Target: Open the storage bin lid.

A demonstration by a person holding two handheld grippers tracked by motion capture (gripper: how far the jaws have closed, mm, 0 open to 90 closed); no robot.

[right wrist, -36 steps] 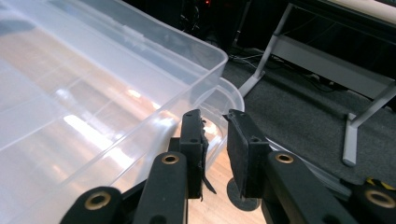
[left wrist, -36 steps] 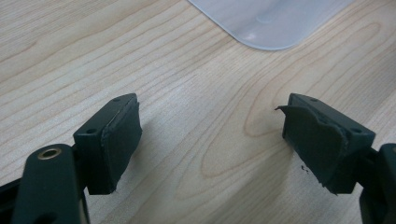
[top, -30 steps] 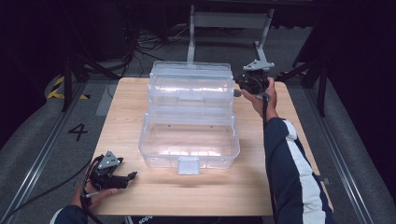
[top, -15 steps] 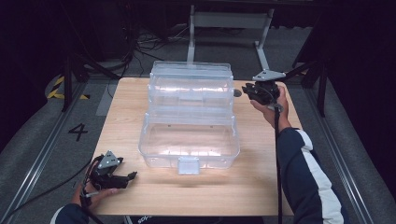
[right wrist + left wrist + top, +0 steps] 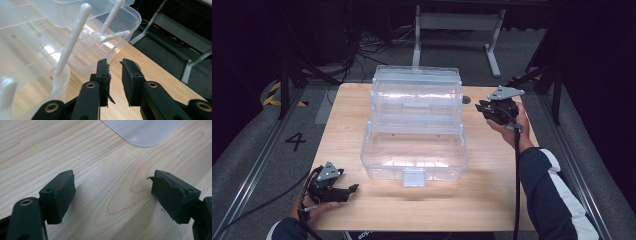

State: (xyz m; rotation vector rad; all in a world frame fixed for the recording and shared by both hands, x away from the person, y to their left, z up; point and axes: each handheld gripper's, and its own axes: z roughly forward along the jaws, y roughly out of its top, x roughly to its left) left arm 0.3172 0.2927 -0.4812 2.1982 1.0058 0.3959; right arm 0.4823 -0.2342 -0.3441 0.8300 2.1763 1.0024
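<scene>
The right claw (image 5: 482, 106) is held above the far right part of the tabletop (image 5: 492, 175), just beside the right end of a clear plastic tiered box (image 5: 414, 127), with its tips pointing toward the box and not touching it. In the right gripper view its two black jaws stand nearly together, with a narrow gap between the pads (image 5: 128, 82) and nothing held in that gap. Just past the jaw tips are the box's translucent white hinge arms (image 5: 72, 40), which slant upward between the stacked clear trays, and the rounded corner of a lower tray. The person's right hand (image 5: 512, 120) grips the tool, a dark sleeve with a white stripe runs back toward the bottom edge, and a black cable hangs from the gripper. The left claw (image 5: 349, 190) rests low at the near left corner of the tabletop, well apart from the box. Its jaws are spread wide over bare wood and hold nothing. In the left gripper view, a rounded corner of the box's clear base (image 5: 147, 132) lies ahead of the jaws. The box stands at the middle of the tabletop, opened out in steps, with a small latch at its near front edge.
</scene>
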